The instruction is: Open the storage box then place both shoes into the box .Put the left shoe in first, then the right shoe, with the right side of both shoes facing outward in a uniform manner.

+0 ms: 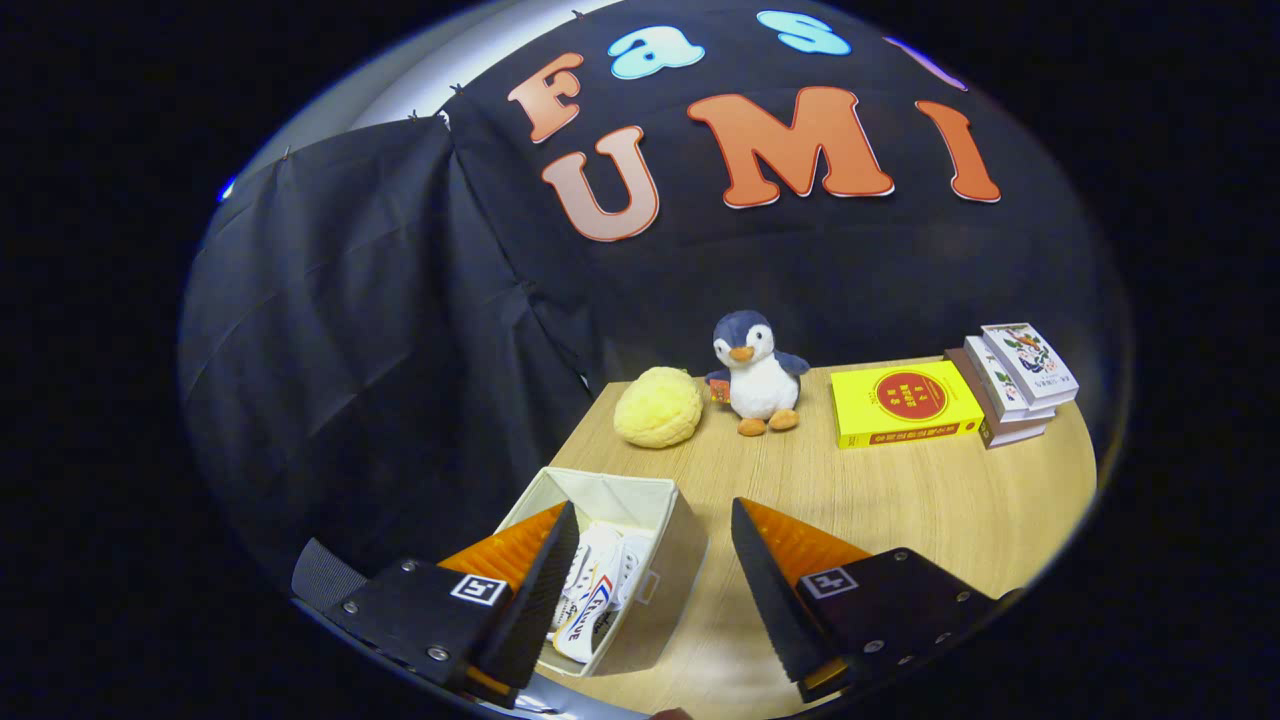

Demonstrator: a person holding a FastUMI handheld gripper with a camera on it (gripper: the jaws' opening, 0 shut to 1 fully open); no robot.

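Note:
An open beige fabric storage box sits on the wooden table near its left edge, partly behind my left finger. Inside it lie white shoes with red and blue markings on their sides; how many shoes are in there I cannot tell, as the left finger covers part of them. My gripper hangs above the table with its fingers wide apart and nothing between them. The box's right wall falls in the gap between the fingers.
At the back of the table are a yellow round plush, a penguin plush, a yellow book and a stack of books. Black cloth walls close the back and left.

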